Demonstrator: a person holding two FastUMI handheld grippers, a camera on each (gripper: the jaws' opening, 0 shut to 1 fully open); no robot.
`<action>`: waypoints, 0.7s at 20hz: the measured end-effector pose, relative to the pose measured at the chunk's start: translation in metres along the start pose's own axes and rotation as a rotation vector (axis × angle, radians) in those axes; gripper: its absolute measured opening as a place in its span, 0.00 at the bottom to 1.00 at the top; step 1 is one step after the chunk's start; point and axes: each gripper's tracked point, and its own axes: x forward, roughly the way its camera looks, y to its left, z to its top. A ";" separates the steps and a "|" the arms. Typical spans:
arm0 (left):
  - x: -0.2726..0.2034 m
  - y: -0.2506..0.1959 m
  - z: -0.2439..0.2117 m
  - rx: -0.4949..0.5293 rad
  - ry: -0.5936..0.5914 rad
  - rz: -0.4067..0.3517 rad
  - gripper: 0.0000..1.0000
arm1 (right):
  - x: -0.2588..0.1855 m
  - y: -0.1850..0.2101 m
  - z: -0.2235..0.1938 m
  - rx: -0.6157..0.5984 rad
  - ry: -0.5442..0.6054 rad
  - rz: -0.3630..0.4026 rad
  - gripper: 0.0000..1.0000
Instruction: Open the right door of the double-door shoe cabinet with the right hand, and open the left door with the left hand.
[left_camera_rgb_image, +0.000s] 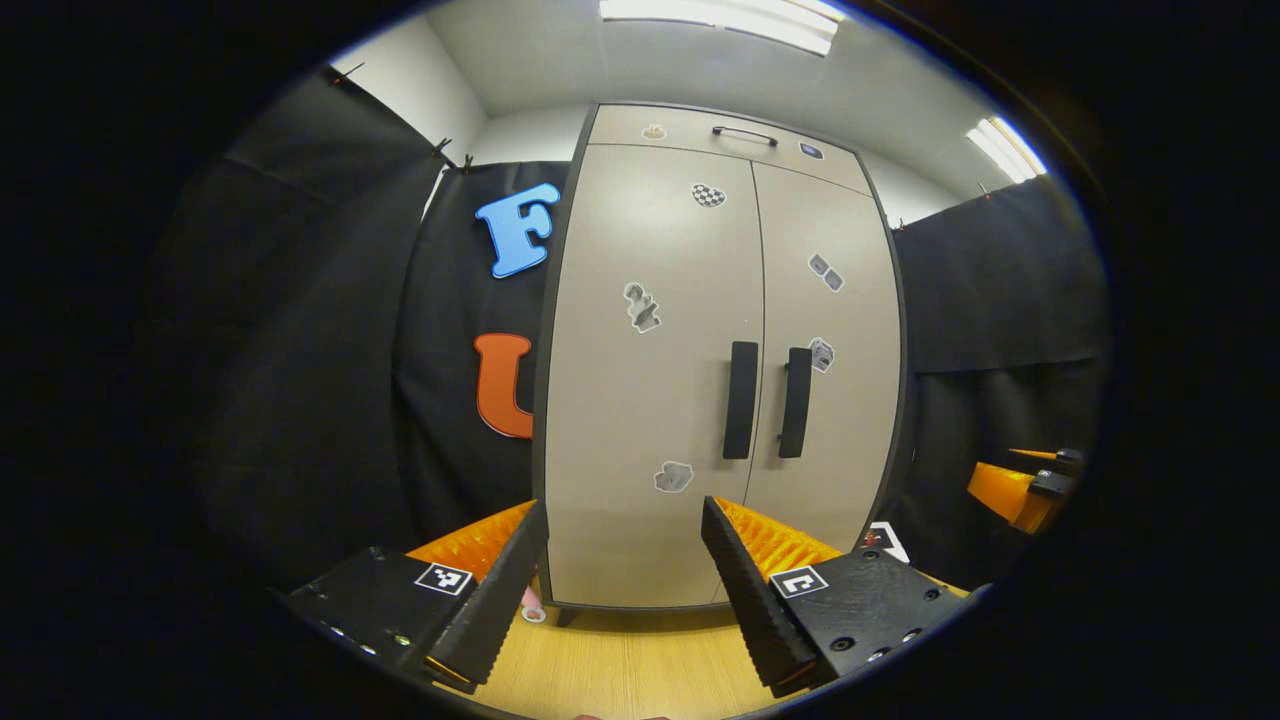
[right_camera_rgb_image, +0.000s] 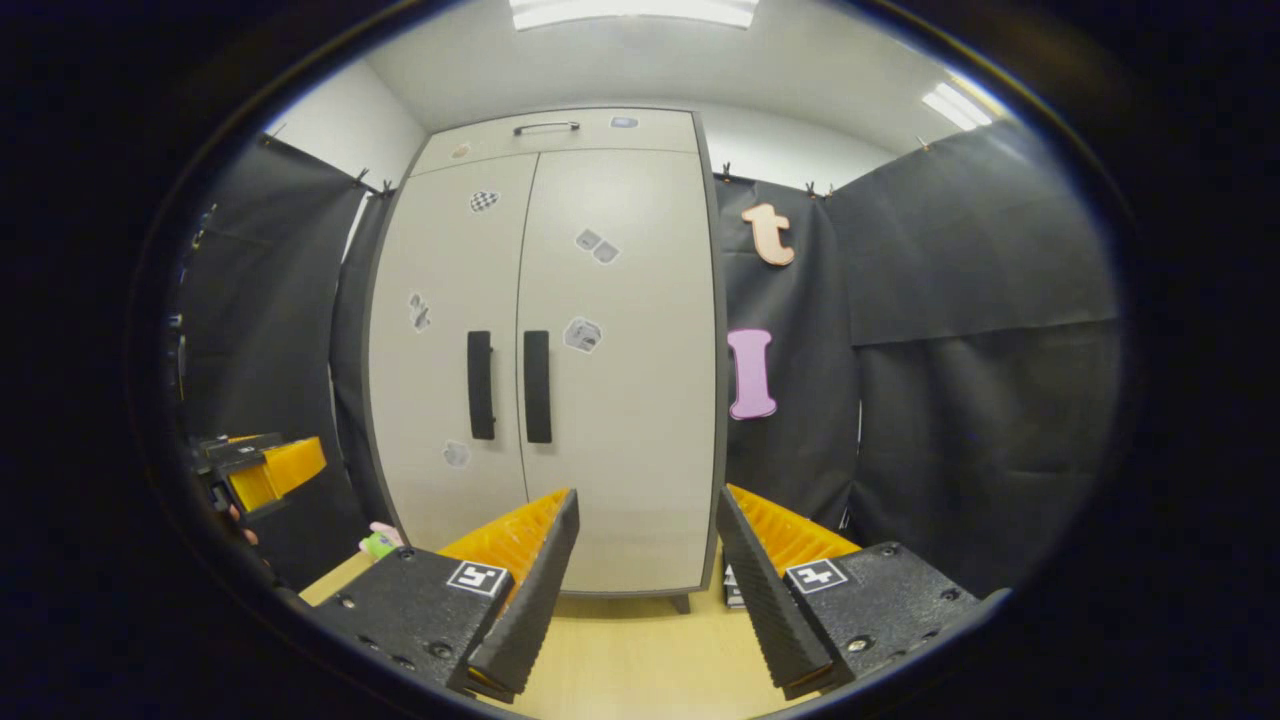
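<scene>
- In the left gripper view the left claw (left_camera_rgb_image: 625, 580) sits nearest, its fingers spread apart with nothing between them, hanging over the wooden floor (left_camera_rgb_image: 620, 670).
- In the right gripper view the right claw (right_camera_rgb_image: 645, 590) is likewise wide apart and empty, also above the floor (right_camera_rgb_image: 630, 660).
- Each view catches the other claw off to the side, well short of the cabinet: the right one at the right edge (left_camera_rgb_image: 1025, 490), the left one at the left edge (right_camera_rgb_image: 265, 465).
- A small pink and green object (right_camera_rgb_image: 378, 541) lies on the floor near the cabinet's left front corner; what it is cannot be told.
- Beyond stands the double-door shoe cabinet (left_camera_rgb_image: 720, 380), on short feet at the far edge of the floor, backed by the booth's black cloth.
- Both doors are closed, flush with each other, and dotted with small stickers.
- The two vertical handles flank the centre seam: the left door handle (left_camera_rgb_image: 741, 400) and the right door handle (right_camera_rgb_image: 537, 386).
- A drawer with a horizontal pull (right_camera_rgb_image: 546, 126) tops the cabinet.
- Judgement: the task is at the approach stage; neither door is touched yet.
- The next move calls for bringing the right claw forward to the right door handle, straddling the bar and closing on it before pulling outward.
</scene>
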 end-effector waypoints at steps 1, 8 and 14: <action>0.001 0.001 0.000 0.002 0.003 0.001 0.92 | 0.001 0.001 0.000 -0.003 0.000 0.001 0.87; 0.007 0.005 0.002 -0.001 -0.009 0.005 0.92 | 0.011 0.004 0.003 0.012 0.000 0.003 0.87; 0.009 0.008 0.003 -0.011 -0.014 0.001 0.92 | 0.023 0.012 0.007 -0.003 -0.006 0.006 0.87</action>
